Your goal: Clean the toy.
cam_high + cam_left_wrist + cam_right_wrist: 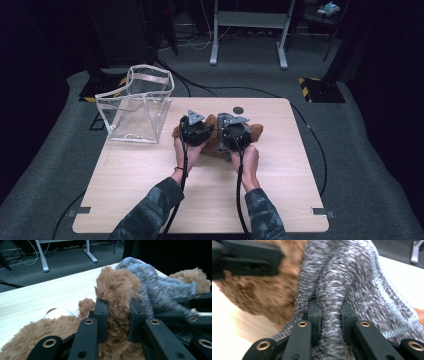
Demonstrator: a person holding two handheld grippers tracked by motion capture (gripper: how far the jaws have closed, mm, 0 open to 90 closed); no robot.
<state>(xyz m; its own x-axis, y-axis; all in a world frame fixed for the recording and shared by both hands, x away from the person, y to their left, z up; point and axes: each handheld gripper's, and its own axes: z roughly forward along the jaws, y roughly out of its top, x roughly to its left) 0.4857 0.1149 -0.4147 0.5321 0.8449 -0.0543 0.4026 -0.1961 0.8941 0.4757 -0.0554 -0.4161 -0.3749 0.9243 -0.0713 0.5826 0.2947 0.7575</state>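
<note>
Brown plush, a teddy bear [255, 133], lies on the wooden table [150, 185], just right of the clear plastic bag [137, 107]. Beside that bag, the left gripper [117, 315] pinches a tuft of the bear's fur, while the right gripper [330, 315] clamps a fold of its grey knitted sweater [352, 277].

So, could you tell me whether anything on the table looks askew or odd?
The clear plastic bag overhangs the wooden table's far-left corner. Otherwise nothing stands out.
</note>
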